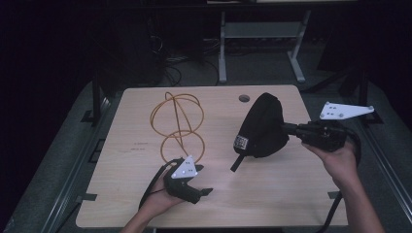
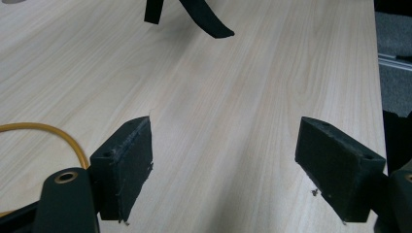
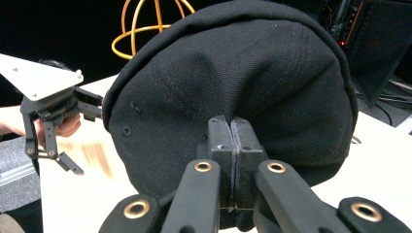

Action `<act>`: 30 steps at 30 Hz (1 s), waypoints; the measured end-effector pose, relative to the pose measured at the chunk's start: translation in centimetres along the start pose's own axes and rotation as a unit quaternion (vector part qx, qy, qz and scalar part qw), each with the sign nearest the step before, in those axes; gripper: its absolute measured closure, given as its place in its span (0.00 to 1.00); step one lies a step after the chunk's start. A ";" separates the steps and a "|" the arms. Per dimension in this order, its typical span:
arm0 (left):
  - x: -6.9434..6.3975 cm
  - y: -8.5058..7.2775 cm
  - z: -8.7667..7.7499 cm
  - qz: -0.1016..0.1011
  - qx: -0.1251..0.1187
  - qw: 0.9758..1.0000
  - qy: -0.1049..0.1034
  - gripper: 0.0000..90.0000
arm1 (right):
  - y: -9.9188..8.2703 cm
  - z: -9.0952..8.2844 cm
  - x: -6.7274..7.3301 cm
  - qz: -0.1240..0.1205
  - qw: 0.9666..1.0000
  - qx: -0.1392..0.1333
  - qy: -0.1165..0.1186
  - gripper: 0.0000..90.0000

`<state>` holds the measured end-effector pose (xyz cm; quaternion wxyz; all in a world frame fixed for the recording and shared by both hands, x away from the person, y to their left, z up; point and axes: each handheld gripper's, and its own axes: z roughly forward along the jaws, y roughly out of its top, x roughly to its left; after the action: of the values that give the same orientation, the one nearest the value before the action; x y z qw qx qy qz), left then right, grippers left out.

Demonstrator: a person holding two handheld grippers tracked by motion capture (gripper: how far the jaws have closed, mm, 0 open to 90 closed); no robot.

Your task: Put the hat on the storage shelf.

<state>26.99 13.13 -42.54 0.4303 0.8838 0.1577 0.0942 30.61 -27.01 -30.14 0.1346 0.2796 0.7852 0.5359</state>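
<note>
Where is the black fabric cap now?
High view: black fabric cap is right of centre, lifted off the table in the right gripper, right of the orange wire stand.

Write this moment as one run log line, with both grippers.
right gripper: shut on black cap, lifted | left gripper: open, empty | yellow wire stand: on table

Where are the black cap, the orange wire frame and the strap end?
cap (image 1: pixel 262 124), high view, crown
wire frame (image 1: pixel 176 119), high view, crossing of hoops
strap (image 2: pixel 206 22), left gripper view, loose end
</note>
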 end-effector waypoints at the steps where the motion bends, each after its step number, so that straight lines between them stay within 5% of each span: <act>1: 0.0 0.0 0.0 0.000 -0.001 1.000 -0.001 0.23 | 0.3 0.1 0.0 0.000 1.000 -0.001 0.000 0.99; 16: -0.2 -0.3 0.5 0.010 0.001 1.000 -0.002 0.23 | 5.0 2.4 1.2 -0.023 0.999 -0.014 0.022 0.99; 30: -0.2 -0.6 0.6 0.011 0.006 1.000 -0.004 0.23 | 11.0 6.2 3.5 -0.061 0.997 -0.003 0.056 0.99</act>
<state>26.87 12.98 -43.36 0.4249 0.8883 0.1469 0.0942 34.23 -17.25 -22.21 0.1237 0.2001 0.8054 0.5441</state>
